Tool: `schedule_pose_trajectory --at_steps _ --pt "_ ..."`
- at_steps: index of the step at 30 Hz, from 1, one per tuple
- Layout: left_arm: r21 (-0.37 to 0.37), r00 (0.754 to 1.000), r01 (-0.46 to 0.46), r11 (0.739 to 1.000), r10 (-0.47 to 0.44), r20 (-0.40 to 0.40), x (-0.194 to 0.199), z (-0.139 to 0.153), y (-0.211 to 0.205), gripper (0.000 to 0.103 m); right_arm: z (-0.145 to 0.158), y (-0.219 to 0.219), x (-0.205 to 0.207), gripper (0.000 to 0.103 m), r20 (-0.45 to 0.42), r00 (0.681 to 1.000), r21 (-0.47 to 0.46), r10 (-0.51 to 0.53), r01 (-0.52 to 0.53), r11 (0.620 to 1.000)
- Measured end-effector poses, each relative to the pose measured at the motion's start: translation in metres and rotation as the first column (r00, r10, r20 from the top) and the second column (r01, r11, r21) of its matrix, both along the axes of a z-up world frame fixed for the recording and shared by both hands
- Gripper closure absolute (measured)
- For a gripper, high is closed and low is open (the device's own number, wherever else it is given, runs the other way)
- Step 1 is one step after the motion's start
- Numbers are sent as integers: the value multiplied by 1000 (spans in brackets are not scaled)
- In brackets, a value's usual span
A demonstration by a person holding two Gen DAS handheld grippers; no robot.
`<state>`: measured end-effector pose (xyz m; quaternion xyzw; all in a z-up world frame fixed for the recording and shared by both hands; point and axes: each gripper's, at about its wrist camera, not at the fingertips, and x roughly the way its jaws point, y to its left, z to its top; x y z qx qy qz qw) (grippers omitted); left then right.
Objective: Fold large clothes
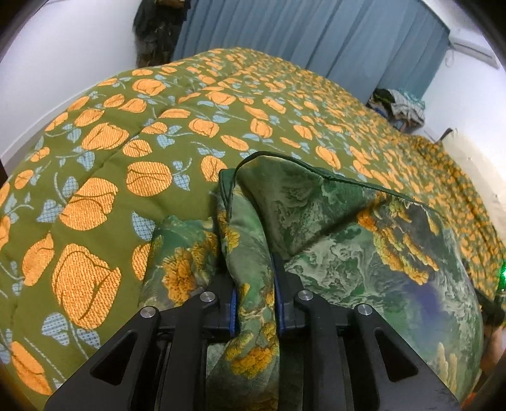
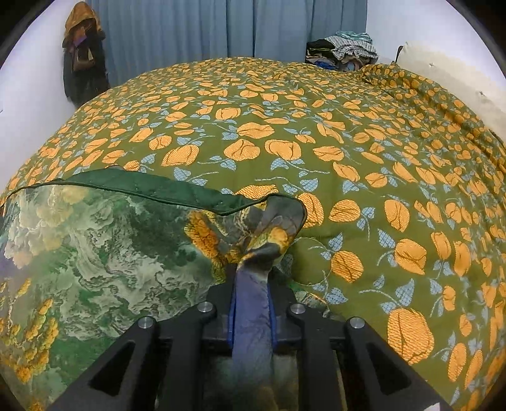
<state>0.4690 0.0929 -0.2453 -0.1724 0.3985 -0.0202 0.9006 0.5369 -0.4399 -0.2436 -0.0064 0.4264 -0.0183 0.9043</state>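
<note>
While both grippers pinch one green printed cloth, it lies spread low over a bed. The left gripper has a bunched fold of the cloth clamped between its blue-edged fingers; the right gripper is closed tight on a twisted, bluish corner of the same cloth. A dark green hemmed edge runs across between them, folded over on top. The cloth's yellow flower clusters and marbled green pattern block the near part of the bed from each camera. Under it lies an olive bedspread with orange blooms and pale blue leaves, creased along a seam. Blue curtains hang behind the bed. A heap of mixed clothes sits at the far right corner, and dark garments, possibly coats, hang on the white wall at left. A pale pillow rests at the right edge.
</note>
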Motion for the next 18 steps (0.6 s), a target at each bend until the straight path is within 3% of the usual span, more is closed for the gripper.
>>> schedule_pose_trajectory --at_steps 3,4,8,11,13,16,18 --pt "-18 1000 7 1000 -7 8 -4 4 1 81 -1 -3 2 86 1 1000 14 -1 1 1000" --pt "-31 1000 10 999 -10 4 -5 6 3 75 1 -5 1 86 4 1000 22 0 0 1000" --pt "-97 1000 13 995 -15 -16 -16 23 16 22 18 -23 -2 81 -13 1000 126 -3 5 992" --pt "-34 999 -26 999 27 23 -35 52 21 14 51 -50 -18 62 48 996 196 -77 67 978" --pt "-14 998 6 1000 -5 59 -43 69 17 12 75 -57 -34 62 117 989 175 -96 74 982" --pt "37 994 53 998 -56 93 -46 82 4 9 99 -43 -55 62 161 987 137 15 -37 990" --pt "69 989 105 992 -111 97 -42 81 -13 8 102 -20 -73 62 147 977 170 153 -177 969"
